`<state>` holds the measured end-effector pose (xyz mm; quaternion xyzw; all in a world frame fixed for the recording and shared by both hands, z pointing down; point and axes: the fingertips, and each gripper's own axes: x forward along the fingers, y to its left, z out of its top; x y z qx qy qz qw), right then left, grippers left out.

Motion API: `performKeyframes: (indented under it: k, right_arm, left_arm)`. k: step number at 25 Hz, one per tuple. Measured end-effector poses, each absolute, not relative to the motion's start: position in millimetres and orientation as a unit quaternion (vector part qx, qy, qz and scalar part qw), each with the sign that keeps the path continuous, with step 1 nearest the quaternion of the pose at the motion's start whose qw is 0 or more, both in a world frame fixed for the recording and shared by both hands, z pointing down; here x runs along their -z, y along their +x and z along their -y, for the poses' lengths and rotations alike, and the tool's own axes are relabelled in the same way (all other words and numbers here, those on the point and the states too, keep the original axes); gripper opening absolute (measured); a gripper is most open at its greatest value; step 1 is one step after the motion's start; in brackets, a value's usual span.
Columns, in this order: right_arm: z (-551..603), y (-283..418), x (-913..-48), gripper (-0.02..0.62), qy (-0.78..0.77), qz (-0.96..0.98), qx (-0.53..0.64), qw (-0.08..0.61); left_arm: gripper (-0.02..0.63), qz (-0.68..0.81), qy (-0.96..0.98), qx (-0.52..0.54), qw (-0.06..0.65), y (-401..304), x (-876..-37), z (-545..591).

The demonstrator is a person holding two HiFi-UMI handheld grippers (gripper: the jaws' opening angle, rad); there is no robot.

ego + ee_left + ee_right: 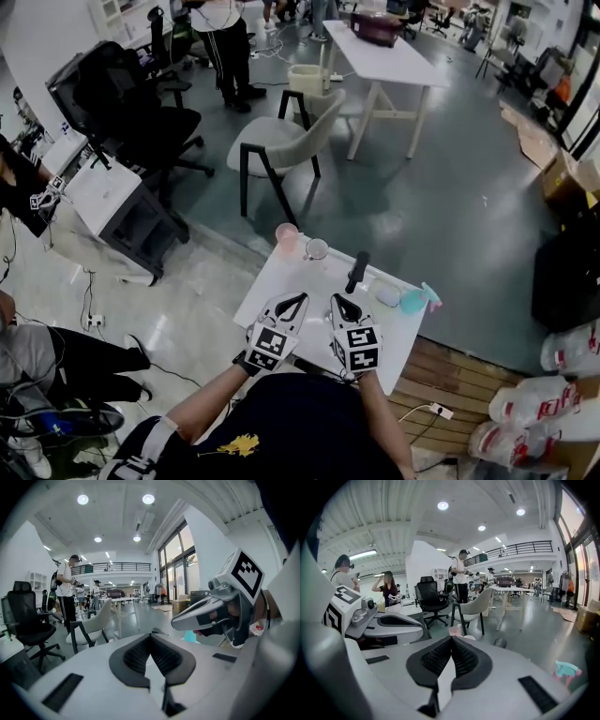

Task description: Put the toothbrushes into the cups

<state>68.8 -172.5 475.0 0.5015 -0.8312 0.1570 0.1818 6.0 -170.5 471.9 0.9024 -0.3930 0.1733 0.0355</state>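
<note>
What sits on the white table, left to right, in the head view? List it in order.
In order: pale pink plastic cup → clear round cup → black cylindrical stick → small pale oval object → teal plastic object with a pink tip.

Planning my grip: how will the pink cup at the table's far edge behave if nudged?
The translucent pink cup looks plastic, so probably light and apt to slide or tip. Standing near the white table's far edge, it might fall off.

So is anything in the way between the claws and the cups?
Nothing visible. Only bare table lies between the left claw and right claw, both shut, and the pink cup and clear cup. A dark upright thing stands off to the side.
</note>
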Motion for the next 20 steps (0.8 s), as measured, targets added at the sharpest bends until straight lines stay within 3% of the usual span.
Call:
performKeyframes:
  k: [20]
  right_arm:
    - [160, 58, -477, 0.014, 0.501, 0.838, -0.125, 0.176]
  left_arm:
    - [0.014, 0.426, 0.885, -0.184, 0.019, -25, -469, 168]
